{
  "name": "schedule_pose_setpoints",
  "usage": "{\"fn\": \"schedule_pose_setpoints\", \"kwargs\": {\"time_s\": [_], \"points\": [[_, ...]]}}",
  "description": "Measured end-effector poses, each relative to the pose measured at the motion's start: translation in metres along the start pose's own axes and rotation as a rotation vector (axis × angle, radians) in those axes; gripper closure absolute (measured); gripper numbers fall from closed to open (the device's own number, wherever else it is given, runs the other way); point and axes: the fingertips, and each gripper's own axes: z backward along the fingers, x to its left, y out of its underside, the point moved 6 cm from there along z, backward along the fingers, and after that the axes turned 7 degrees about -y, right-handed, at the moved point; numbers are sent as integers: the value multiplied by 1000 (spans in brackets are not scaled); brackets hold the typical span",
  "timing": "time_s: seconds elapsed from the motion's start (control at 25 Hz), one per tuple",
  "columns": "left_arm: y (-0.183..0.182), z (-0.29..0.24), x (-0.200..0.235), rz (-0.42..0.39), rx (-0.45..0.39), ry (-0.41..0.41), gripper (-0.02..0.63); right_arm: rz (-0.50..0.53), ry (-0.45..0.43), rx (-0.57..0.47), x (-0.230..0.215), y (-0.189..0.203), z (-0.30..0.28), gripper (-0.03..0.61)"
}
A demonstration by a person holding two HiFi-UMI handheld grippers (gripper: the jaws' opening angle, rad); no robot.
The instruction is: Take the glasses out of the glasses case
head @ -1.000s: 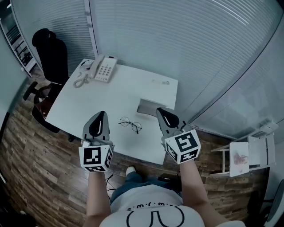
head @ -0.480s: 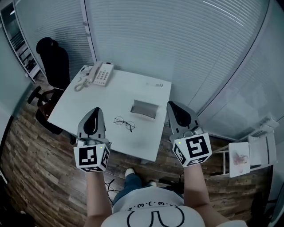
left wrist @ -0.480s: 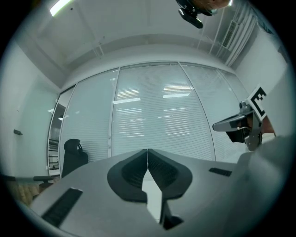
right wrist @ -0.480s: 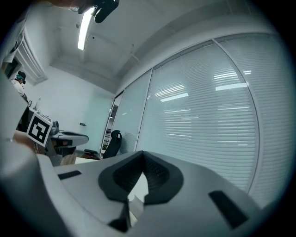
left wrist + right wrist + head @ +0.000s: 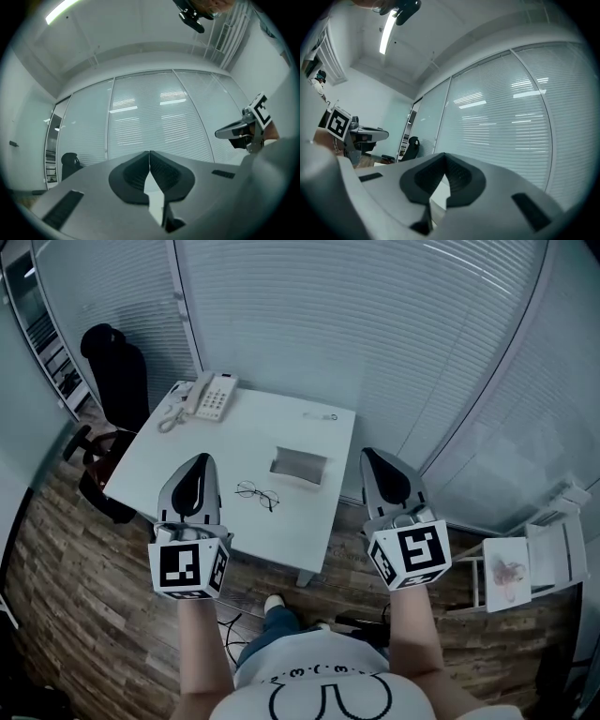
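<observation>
The left gripper (image 5: pixel 200 461) is held over the near left edge of the tabletop (image 5: pixel 253 432), and the right gripper (image 5: pixel 369 456) just off its near right corner. On both, the fingers are pressed together with nothing between them. The glasses (image 5: pixel 256 493) already lie out on the tabletop close to the near edge, long axis along it, just right of the left gripper, which I judge the nearer. The case (image 5: pixel 300 465) sits just beyond them, toward the right edge.

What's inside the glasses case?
Only its grey inside shows in the case; no object is visible there. The glasses lie outside it on the table. It is small in the head view, so corners can't be checked.
</observation>
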Motion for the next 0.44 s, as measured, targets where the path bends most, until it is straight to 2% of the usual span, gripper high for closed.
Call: {"fn": "schedule_pose_setpoints", "kwargs": {"time_s": [0.44], "points": [[-10, 0, -16, -26, -12, 19, 597, 16, 19, -25, -12, -15, 19, 571]]}}
